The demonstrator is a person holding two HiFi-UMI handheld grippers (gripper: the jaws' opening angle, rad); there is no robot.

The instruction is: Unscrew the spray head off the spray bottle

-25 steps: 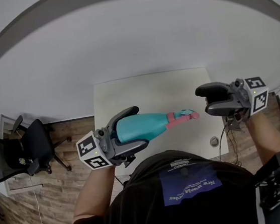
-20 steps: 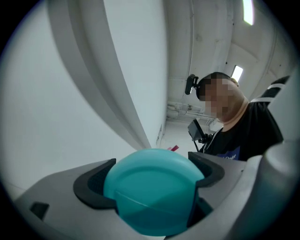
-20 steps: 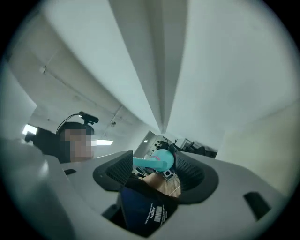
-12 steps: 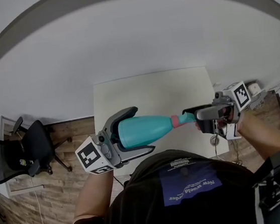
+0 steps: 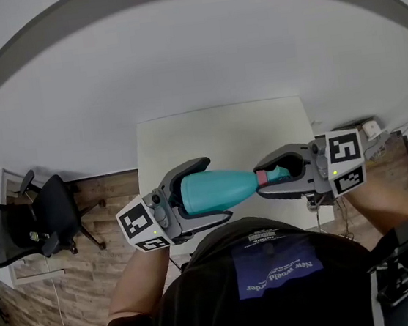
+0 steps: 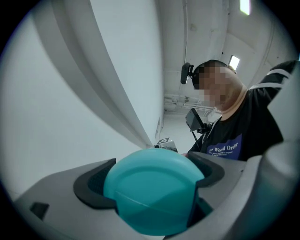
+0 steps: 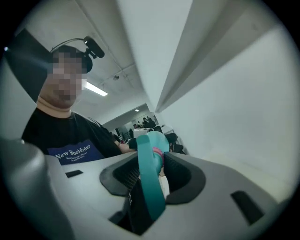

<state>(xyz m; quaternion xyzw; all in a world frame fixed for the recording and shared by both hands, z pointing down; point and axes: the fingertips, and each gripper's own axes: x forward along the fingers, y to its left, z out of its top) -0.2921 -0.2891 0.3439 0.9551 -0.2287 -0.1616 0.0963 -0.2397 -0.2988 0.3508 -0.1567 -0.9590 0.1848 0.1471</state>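
Note:
The teal spray bottle (image 5: 218,190) lies level in the air above the white table's (image 5: 222,130) near edge. My left gripper (image 5: 209,191) is shut on its body; the left gripper view shows the round teal base (image 6: 152,197) filling the space between the dark pads (image 6: 91,185). The spray head (image 5: 275,174), teal with a pink collar (image 7: 157,152), points right. My right gripper (image 5: 263,179) has its jaws closing round that head. In the right gripper view the teal trigger (image 7: 150,183) stands between the pads, and the right pad (image 7: 180,176) touches the collar.
A black office chair (image 5: 41,215) stands on the wood floor at the left. A cable and a small round thing (image 5: 311,203) lie near the table's right edge. The person's torso in a black shirt (image 5: 276,268) is close below both grippers.
My right gripper has come in from the right, turned over and drawn its jaws round the spray head. The left gripper has shifted the bottle slightly right and levelled it.

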